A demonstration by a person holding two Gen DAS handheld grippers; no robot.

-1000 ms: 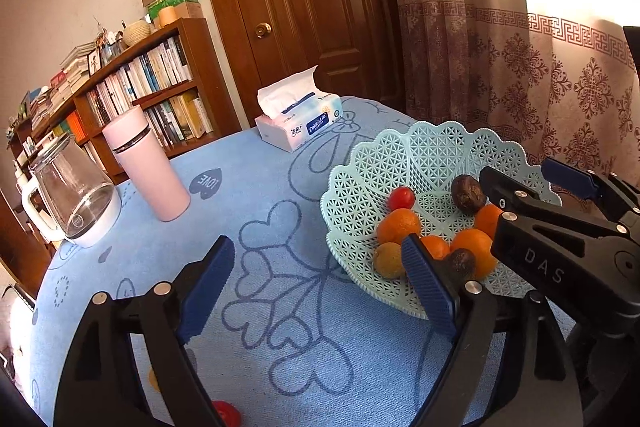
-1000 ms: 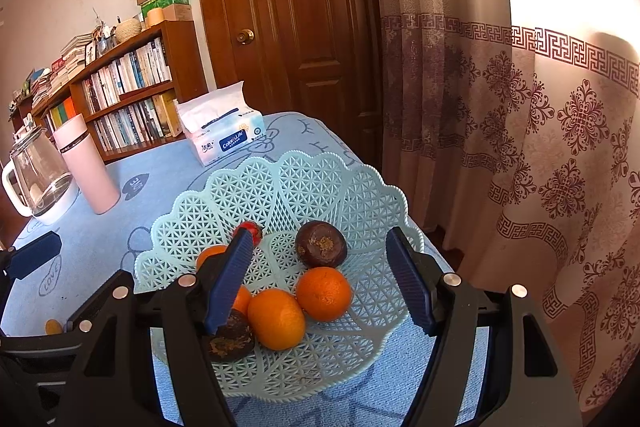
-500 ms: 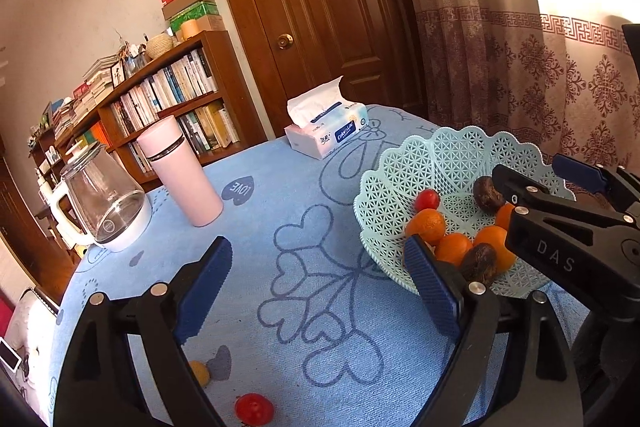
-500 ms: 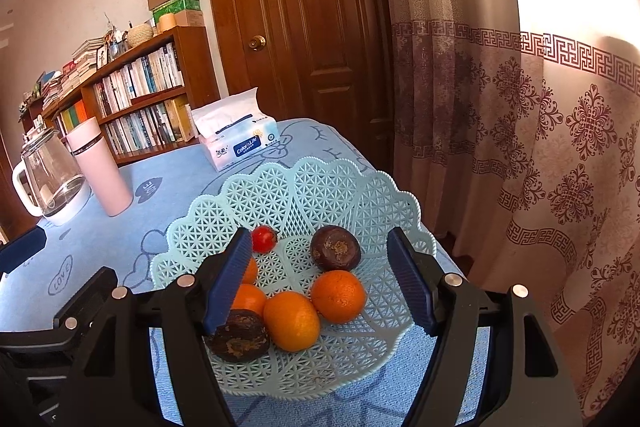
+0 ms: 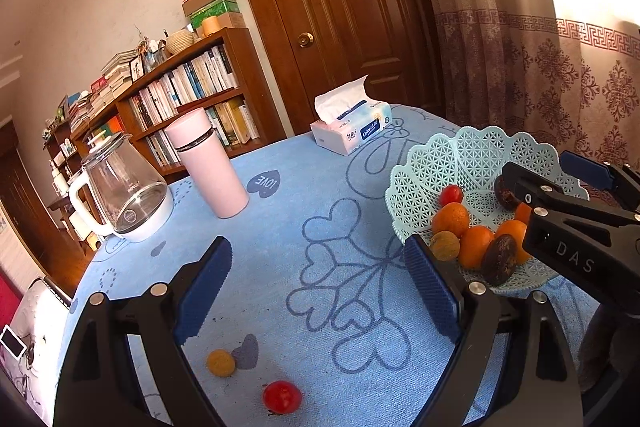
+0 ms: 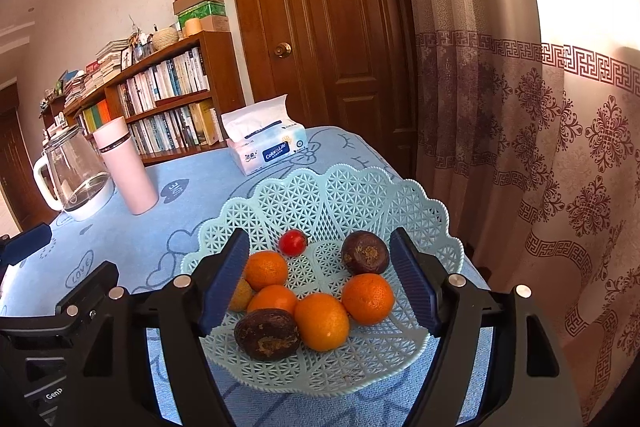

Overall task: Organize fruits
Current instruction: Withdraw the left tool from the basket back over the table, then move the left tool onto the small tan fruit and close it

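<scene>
Left tongs (image 5: pixel 316 291) gaped wide, empty, above blue-clothed desk (image 5: pixel 280 227). Right tongs (image 6: pixel 320 283) just widened, empty, over pale-green lattice plastic basket (image 6: pixel 400 195). 2 loose: small red tomato (image 5: pixel 281 396), small yellow round fruit (image 5: pixel 220 362), near desk edge. Risk: nudged, rolled off.

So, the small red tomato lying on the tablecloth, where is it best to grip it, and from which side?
Probably across the middle of the red tomato, coming from above with the open left gripper. It is round and lies free on the tablecloth, and the yellow fruit beside it stands apart.
</scene>
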